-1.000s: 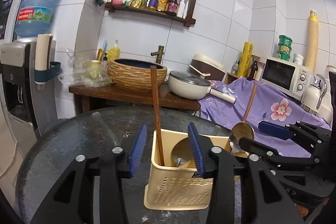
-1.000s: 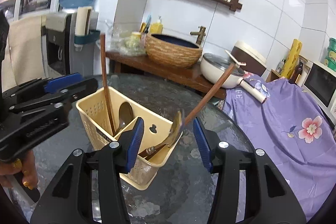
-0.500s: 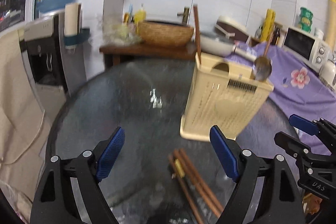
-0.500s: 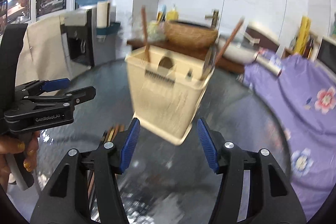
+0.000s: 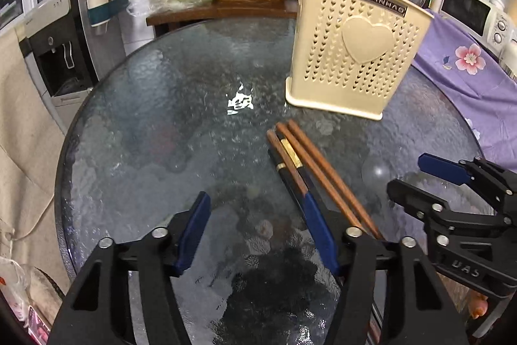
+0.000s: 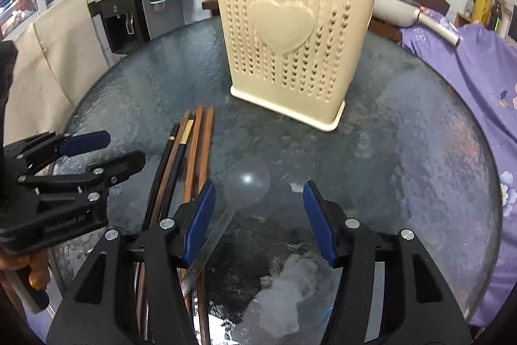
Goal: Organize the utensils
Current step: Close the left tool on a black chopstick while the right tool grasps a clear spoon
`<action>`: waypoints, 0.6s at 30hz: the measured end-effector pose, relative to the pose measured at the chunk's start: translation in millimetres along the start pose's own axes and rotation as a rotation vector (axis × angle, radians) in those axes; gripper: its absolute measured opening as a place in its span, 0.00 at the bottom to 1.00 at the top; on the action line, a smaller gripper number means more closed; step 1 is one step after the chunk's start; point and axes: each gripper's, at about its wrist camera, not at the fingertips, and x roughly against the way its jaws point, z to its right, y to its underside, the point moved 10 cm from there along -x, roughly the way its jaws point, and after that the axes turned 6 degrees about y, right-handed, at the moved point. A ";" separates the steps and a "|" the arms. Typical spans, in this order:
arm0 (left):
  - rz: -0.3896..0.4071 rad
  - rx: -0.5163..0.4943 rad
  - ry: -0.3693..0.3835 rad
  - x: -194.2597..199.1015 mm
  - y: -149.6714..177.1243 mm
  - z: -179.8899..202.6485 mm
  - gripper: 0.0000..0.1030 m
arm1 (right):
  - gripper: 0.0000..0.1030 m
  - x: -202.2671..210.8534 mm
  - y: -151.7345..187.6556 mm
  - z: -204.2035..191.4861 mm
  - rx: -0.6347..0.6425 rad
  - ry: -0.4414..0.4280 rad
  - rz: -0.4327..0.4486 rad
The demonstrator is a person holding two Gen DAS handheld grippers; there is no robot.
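Both grippers have dropped from the cream utensil holder (image 6: 290,50) toward the glass table (image 5: 155,125), so a fresh pick looks to be starting. The left gripper (image 5: 255,235) has just been closing from a wider spread; its jaws stand apart with only glass between them, the chopsticks (image 5: 310,164) lying just beside its right finger. The right gripper (image 6: 258,222) is also parted and holds nothing, with a spoon (image 6: 245,183) on the table between its fingers. 1 second ago both views looked into the holder's top; now they face its heart-patterned front. I count about 4 loose chopsticks, though the fingers hide their near ends. 2 chopsticks and a ladle stand in the holder already
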 end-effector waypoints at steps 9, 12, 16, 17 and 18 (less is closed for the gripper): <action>-0.046 0.012 0.026 -13.1 9.8 2.6 0.48 | 0.55 -22.1 7.1 -7.1 -0.007 0.001 -0.064; -0.050 0.029 0.054 -14.1 8.3 6.1 0.47 | 0.55 -26.2 7.1 -9.1 -0.015 0.001 -0.069; -0.050 0.026 0.059 -16.7 4.0 10.7 0.46 | 0.55 -28.2 4.3 -9.8 -0.008 0.009 -0.066; -0.048 0.028 0.060 -16.9 2.6 11.8 0.46 | 0.55 -28.9 4.1 -9.7 -0.002 0.021 -0.065; -0.044 0.028 0.060 -16.9 1.6 12.8 0.45 | 0.55 -29.4 3.7 -9.5 0.004 0.033 -0.061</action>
